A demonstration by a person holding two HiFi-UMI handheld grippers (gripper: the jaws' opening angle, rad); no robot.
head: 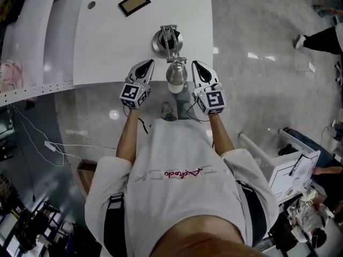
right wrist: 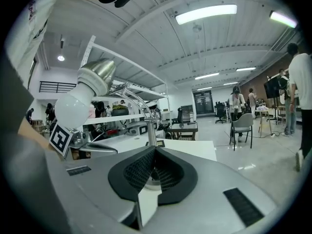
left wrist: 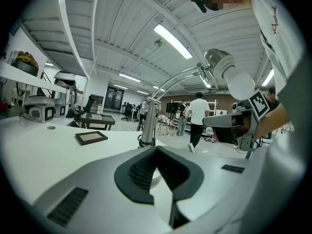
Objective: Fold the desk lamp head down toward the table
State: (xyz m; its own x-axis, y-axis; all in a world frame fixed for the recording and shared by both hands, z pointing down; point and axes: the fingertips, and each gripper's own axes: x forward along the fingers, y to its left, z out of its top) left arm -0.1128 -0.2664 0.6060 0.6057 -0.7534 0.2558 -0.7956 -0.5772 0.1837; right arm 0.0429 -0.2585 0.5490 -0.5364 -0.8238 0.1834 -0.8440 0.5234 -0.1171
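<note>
Starting with the desk lamp: where is its head?

— The lamp head is raised on the metal arm and hangs out over the near edge of the white desk. Its white bulb points toward the person. The round metal base stands on the desk, close to that same edge.

And the two claws?

— One on each side of the head. The left claw is just beside it on the left, the right claw just beside it on the right. In the head view a narrow gap shows between each claw and the lamp head.

Is either one gripping anything?

— No. The left gripper view shows its jaws pressed together with nothing between them, and the right gripper view shows the same. Both are clenched and empty. Seen from each claw's own camera, the lamp head sits above and to the side of the jaws, not in front of them.

What lies further out?

— A dark picture frame lies flat at the far side of the desk, well apart from the lamp. A small round hole marks the far left corner. The person, in a white shirt, stands at the near edge with both forearms reaching forward. A glossy grey floor surrounds the desk, and a white cable trails across it on the left.
</note>
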